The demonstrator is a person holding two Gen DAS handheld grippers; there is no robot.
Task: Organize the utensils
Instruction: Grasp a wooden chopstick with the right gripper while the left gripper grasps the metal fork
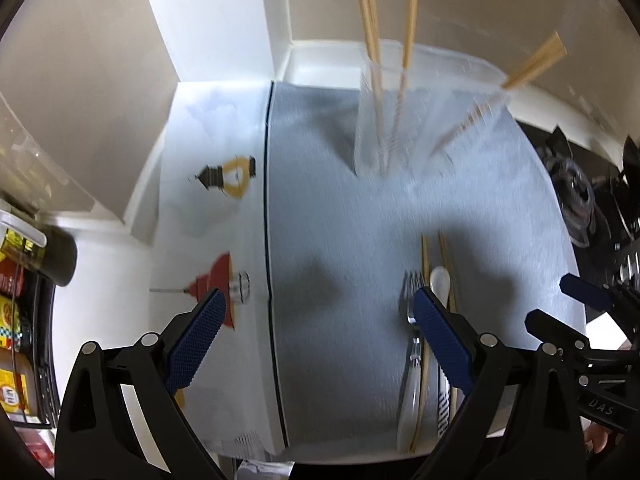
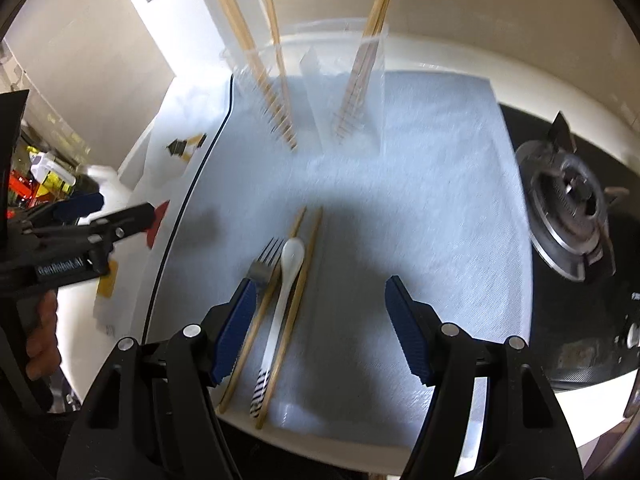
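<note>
A metal fork (image 2: 266, 260), a white spoon (image 2: 292, 254) with a striped handle end and two loose wooden chopsticks (image 2: 308, 264) lie side by side on a pale cloth mat (image 2: 420, 220). My right gripper (image 2: 322, 282) is open above the mat. Its left finger overlaps the fork, and nothing is between its pads. My left gripper (image 1: 320, 294) stands open wide and empty, its right finger over the fork (image 1: 412, 312) and spoon (image 1: 440, 280). Two clear holders (image 2: 276, 92) (image 2: 360, 88) at the back hold upright chopsticks.
A gas burner (image 2: 572, 200) sits right of the mat. Printed white paper (image 1: 216, 208) lies left of it. Packaged goods on a rack (image 1: 16, 320) crowd the far left. A hand (image 2: 40, 320) grips the left tool (image 2: 124, 206). The right tool (image 1: 548, 298) shows at the edge.
</note>
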